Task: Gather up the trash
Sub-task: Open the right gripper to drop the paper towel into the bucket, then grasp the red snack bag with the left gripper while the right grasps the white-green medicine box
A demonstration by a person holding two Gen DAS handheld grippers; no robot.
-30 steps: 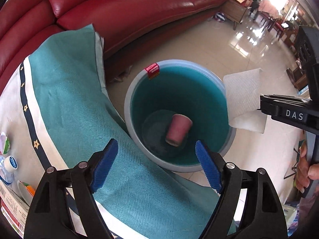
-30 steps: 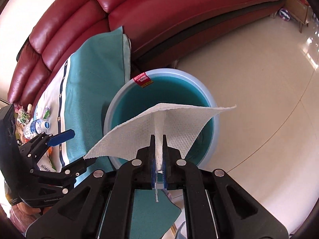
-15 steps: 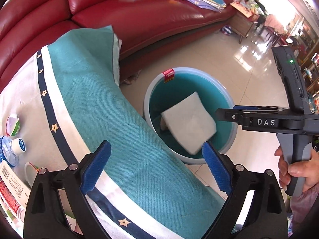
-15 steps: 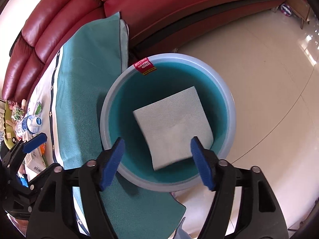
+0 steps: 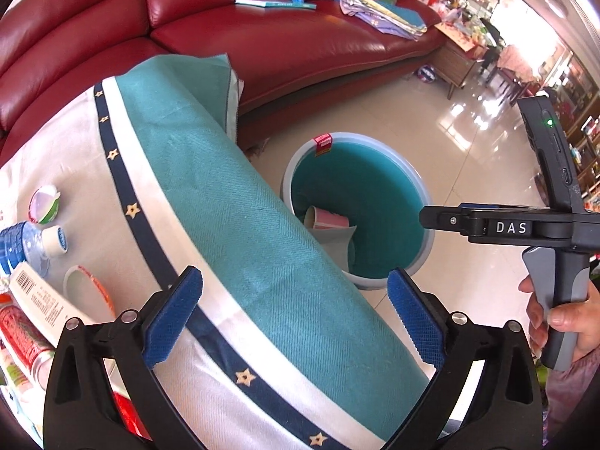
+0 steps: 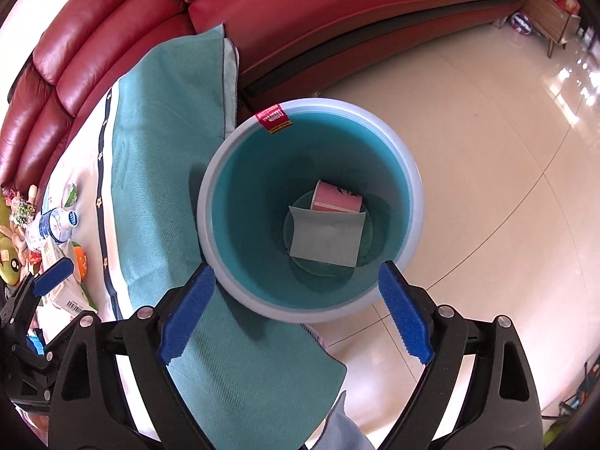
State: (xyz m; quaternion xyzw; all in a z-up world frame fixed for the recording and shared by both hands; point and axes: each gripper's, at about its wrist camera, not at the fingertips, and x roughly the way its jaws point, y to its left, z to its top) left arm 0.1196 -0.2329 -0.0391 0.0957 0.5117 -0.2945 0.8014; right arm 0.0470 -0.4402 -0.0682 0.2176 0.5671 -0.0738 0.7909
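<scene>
The right gripper [image 6: 296, 315] hangs over the teal bin [image 6: 410, 221], its blue pads [image 6: 187, 311] spreading wider with nothing between them. Straight below, at the bottom of the bin, a white paper napkin [image 6: 326, 238] lies flat and slightly curled, its far edge against a pink paper cup [image 6: 337, 200] tipped on its side. The left gripper [image 5: 296, 318] sits over the table edge, jaws spread wide and empty above the teal tablecloth [image 5: 240, 225] with its navy star band. To its left on the cloth lie a water bottle [image 5: 22, 240], a small yoghurt-style cup [image 5: 45, 204] and what looks like a carton [image 5: 41, 300], though that corner is cropped and blurred. A hand [image 5: 558, 318] grips the right gripper's handle at the far right. Beyond the bin stretch the glossy floor [image 6: 487, 150] and a red leather sofa [image 5: 262, 37].
</scene>
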